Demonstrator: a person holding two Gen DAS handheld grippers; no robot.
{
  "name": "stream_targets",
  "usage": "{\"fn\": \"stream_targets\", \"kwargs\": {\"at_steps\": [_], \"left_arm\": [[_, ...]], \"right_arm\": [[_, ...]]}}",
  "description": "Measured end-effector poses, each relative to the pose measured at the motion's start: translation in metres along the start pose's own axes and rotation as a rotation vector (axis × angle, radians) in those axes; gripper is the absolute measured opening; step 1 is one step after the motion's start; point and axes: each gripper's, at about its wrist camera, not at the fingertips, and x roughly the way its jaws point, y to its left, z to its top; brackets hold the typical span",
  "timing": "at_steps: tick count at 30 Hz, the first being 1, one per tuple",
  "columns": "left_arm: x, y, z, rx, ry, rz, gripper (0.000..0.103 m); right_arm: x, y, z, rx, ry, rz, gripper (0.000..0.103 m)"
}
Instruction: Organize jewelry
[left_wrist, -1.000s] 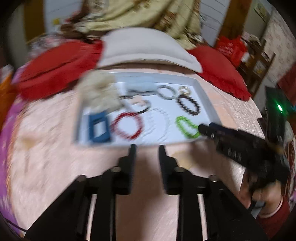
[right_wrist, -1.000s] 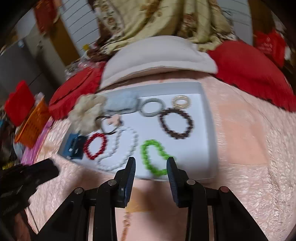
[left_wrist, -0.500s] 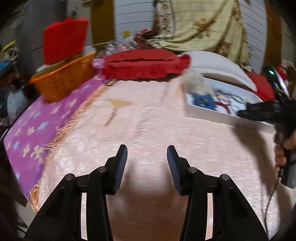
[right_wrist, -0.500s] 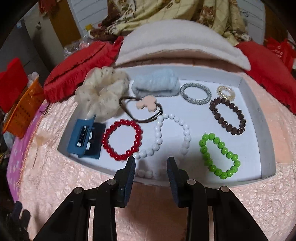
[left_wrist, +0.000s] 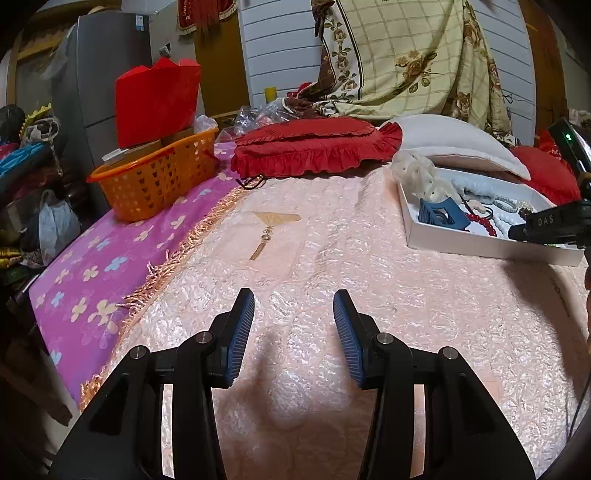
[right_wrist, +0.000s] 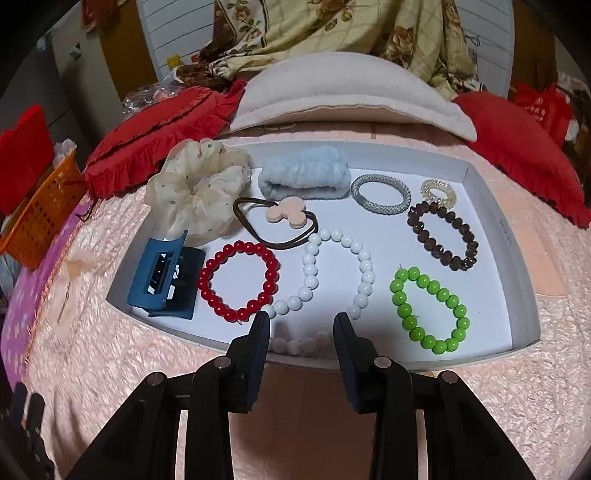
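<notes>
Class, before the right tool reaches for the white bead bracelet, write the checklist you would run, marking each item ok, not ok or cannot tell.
1. Right tool open and empty: ok.
2. Right tool lined up with the white bead bracelet: ok, its near beads lie between the fingers.
3. White bracelet free of the red bead bracelet: cannot tell, they lie very close.
4. Tray flat on the bed: ok.
5. Left tool open, away from the tray: ok.
</notes>
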Motion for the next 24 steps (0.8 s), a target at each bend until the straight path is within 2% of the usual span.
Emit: {"fn": "stream_targets", "kwargs": {"at_steps": [3, 6, 9, 13, 16, 20, 24], "left_arm": [[-0.001, 0.001, 0.001, -0.002, -0.006, 0.002, 0.044], [-0.004, 0.003, 0.001, -0.009, -0.021, -0.001, 0.045], [-0.005, 0.005, 0.001, -0.013, -0.029, -0.008, 0.053], [-0.008, 0.009, 0.002, -0.022, -0.037, -0.02, 0.054], [-0.012, 0.012, 0.002, -0.03, -0.043, -0.022, 0.054], [-0.014, 0.016, -0.001, -0.038, -0.045, -0.007, 0.056], [-0.016, 0.017, -0.004, -0.04, -0.038, 0.012, 0.056]], "right_arm": [[-0.001, -0.002, -0.001, 0.001, -0.012, -0.028, 0.043], [-0.001, 0.0, 0.003, 0.016, 0.024, -0.043, 0.042], [-0.005, 0.009, 0.006, 0.009, 0.037, -0.034, 0.042], [-0.006, 0.021, 0.002, 0.0, 0.015, -0.069, 0.042], [-0.007, 0.02, 0.002, 0.027, 0.03, -0.07, 0.042], [-0.039, 0.015, -0.009, 0.054, -0.003, -0.025, 0.042], [-0.077, -0.001, -0.045, 0.076, -0.023, 0.019, 0.042]]}}
